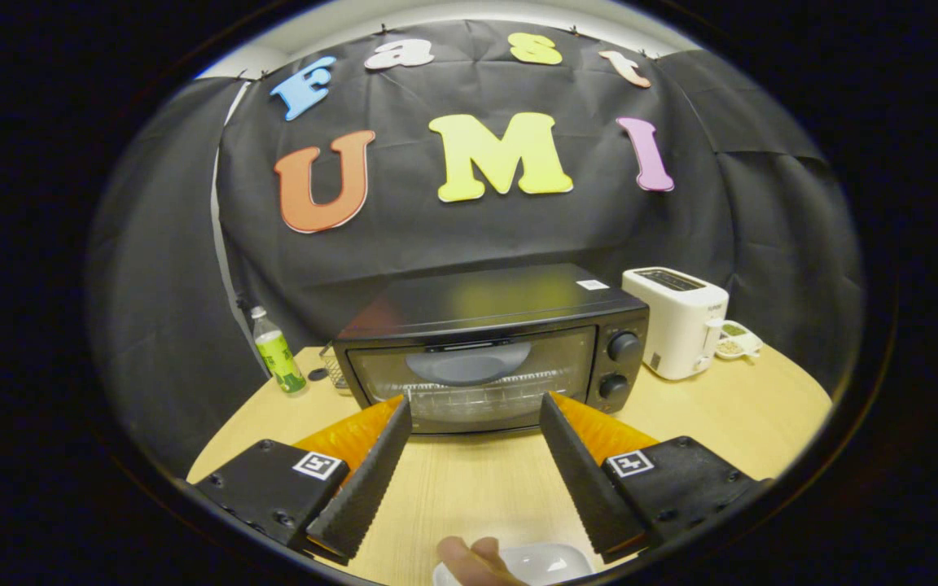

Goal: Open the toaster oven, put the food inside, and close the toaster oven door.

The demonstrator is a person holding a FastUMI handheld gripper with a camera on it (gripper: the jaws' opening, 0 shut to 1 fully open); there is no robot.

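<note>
Gripper [475, 411]: fingers spread wide, nothing held.
Black glass-fronted toaster oven [492, 350]: just ahead of the fingers, door closed.
White dish [546, 561]: below the fingers, touched by a fingertip [469, 557]; food not discernible.
Risk: handle may be missed if approached low.

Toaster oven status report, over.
Gripper open, jaws apart and empty. Toaster oven just ahead, door shut. Bare table between; white dish and a hand beneath the jaws.

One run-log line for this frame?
gripper: open, empty | toaster oven: door closed, just beyond fingers | white dish: near side, a finger on it
</note>
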